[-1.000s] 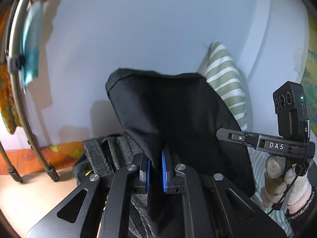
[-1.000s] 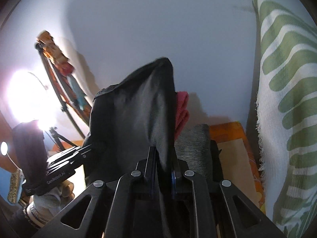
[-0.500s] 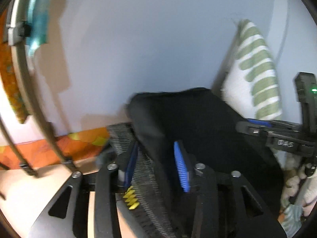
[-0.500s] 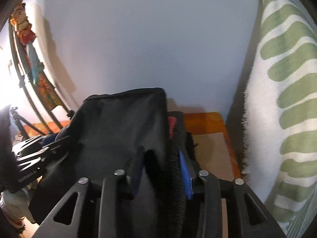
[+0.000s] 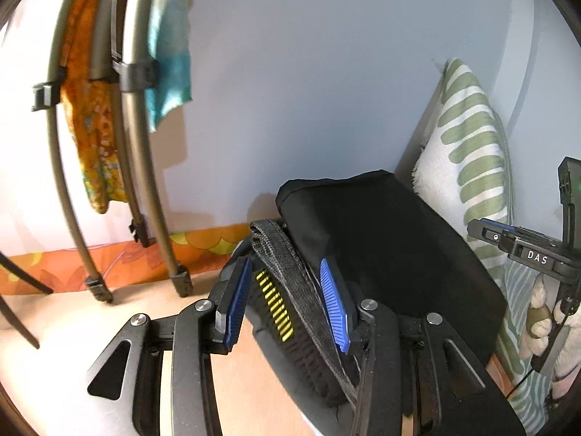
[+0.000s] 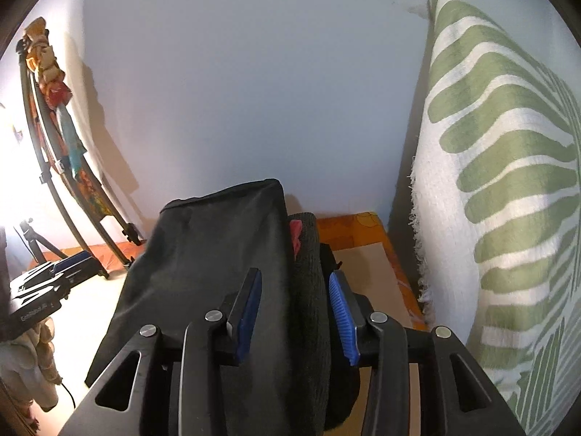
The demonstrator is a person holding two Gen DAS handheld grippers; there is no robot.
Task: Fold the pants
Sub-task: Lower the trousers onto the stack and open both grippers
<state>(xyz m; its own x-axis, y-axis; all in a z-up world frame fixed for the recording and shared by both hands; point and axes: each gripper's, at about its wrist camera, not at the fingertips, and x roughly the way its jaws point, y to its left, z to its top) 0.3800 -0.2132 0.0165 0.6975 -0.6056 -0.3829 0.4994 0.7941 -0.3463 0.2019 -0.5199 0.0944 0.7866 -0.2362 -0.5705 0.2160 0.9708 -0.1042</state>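
As our right gripper point(image 6: 294, 312) fingers are opening, the black pants point(image 6: 203, 254) lie loose between them, left gripper point(image 5: 287, 301) parted too.

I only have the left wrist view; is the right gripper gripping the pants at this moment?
Observer: No. The right gripper has its jaws opening, with the black pants between the pads, not pinched.
Operator: Thank you. Is anything tucked into the stack on that side?
Observer: Yes, a red cloth peeks out between the pants and the grey ribbed garment.
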